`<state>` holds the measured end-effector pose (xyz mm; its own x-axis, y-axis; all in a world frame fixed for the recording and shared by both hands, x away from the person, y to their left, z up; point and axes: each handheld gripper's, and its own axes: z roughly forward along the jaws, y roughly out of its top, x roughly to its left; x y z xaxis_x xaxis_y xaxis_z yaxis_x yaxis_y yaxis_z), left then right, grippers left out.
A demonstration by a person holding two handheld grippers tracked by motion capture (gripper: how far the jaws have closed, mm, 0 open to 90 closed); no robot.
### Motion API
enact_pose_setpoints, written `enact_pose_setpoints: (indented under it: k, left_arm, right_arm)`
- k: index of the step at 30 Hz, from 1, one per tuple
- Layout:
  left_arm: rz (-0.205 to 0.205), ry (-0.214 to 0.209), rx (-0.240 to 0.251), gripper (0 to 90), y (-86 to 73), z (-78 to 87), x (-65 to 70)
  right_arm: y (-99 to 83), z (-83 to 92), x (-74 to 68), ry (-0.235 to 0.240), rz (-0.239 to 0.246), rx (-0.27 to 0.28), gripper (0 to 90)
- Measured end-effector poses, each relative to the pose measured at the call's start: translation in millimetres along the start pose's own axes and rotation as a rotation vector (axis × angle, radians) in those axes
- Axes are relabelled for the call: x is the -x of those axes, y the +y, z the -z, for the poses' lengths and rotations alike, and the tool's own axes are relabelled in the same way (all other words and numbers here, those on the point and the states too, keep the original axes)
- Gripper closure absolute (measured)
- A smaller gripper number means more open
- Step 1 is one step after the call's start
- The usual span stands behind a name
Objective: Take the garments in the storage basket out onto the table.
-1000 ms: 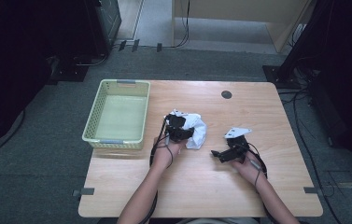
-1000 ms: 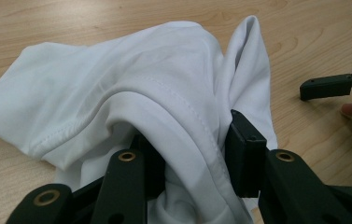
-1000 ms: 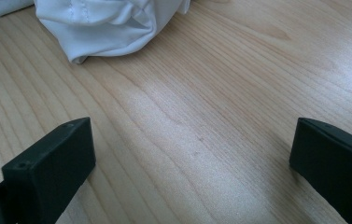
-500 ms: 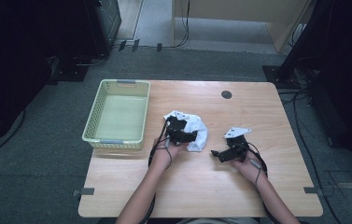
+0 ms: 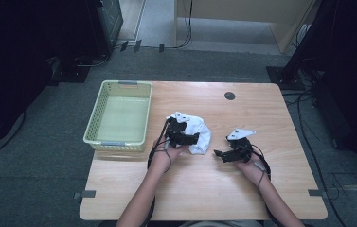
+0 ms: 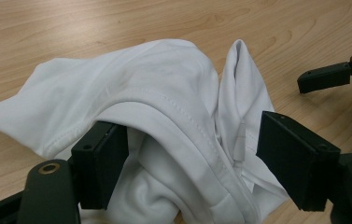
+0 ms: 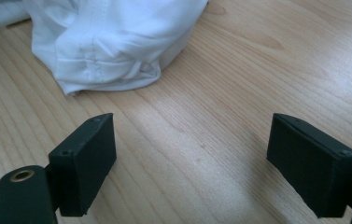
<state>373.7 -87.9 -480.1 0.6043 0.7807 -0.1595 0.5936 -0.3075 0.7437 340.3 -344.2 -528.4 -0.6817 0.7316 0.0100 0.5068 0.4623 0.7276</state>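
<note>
Crumpled white cloth point(image 6: 164, 121) lying mid-tabletop point(image 5: 280, 109), right of green basket point(image 5: 119, 118). Left tongs point(image 6: 190, 158) just opening, jaws apart around cloth folds, not pinching. Right tongs point(image 7: 206, 163) just narrowing, agape over bare wood near cloth.

Wooden table point(image 5: 280, 189) seen from above.
A crumpled white cloth point(image 5: 197, 132) is laid mid-table; a pale green basket point(image 5: 101, 113) is set at its left edge.

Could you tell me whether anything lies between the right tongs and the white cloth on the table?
Nothing visible does. The right tongs stand open over bare wooden table, and the white cloth lies just ahead of them with only tabletop in between.
</note>
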Motion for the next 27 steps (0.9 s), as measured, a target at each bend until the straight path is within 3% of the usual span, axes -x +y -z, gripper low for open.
enact_pose_setpoints:
  k: [10,17,21,27]
  left_arm:
    - [-0.036,0.02,0.015,25.2,-2.8,10.9,2.4]
    - [-0.018,0.026,0.019,25.3,-6.6,18.5,-4.5]
    - [-0.035,0.036,0.007,25.3,-10.4,19.6,-6.8]
    - [-0.029,0.045,0.001,25.3,-15.8,20.3,-11.8]
  right_arm:
    - [6.4,3.6,-7.1,0.008,0.002,0.02,21.1]
    - [9.9,5.7,-9.9,0.016,-0.009,0.037,22.8]
    - [11.3,5.5,-12.0,0.02,-0.014,0.037,23.5]
    - [12.5,3.7,-15.5,0.025,-0.005,0.033,24.2]
